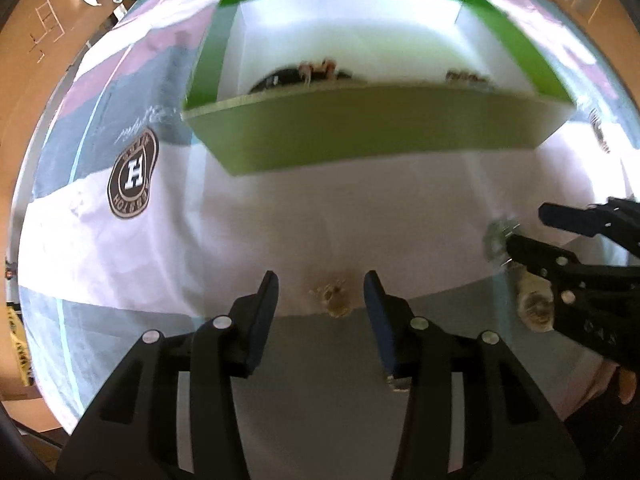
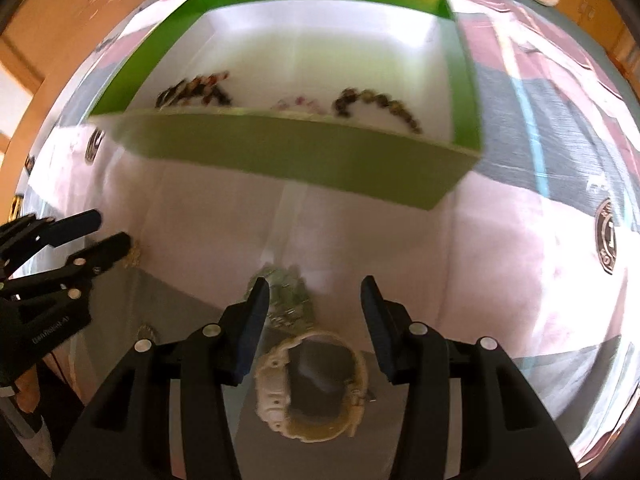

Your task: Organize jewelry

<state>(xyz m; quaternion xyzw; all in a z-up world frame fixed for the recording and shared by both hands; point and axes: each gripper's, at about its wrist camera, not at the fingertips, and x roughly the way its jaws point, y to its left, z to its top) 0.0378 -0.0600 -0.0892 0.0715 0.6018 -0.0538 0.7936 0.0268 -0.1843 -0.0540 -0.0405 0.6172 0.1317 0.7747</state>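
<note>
A small gold-coloured metal trinket (image 1: 334, 298) is seen lying on the patchwork cloth (image 1: 168, 264) of pale pink, white and grey panels. It lies between the two fingers of the left hand-held gripper (image 1: 321, 294), just beyond their tips and touching neither; the jaws are held apart and nothing is gripped.

In the right wrist view, a cream-coloured wristwatch with a dark rectangular face (image 2: 316, 384) is found on the cloth between the fingers of the right hand-held gripper (image 2: 314, 300), nearer the camera than their tips. A tangled greenish, silvery piece of jewellery (image 2: 288, 294) lies just beyond the watch, close beside the left finger; contact with it cannot be made out. These jaws too are spread wide and empty.

From the left wrist, the right hand-held gripper is seen at the right edge, with the tangled piece at its fingertips and the watch beside it.

Farther off, an open rectangular box with green cardboard walls and a white inside (image 2: 280, 152) stands on the cloth. Inside it, near the front wall, a dark beaded bracelet with reddish beads (image 2: 196, 90) lies at the left, a pale pink beaded piece (image 2: 298, 104) in the middle, and a dark brown beaded strand (image 2: 376, 106) at the right. A round brown badge with a white letter H (image 1: 134, 174) is printed on the cloth left of the box.
</note>
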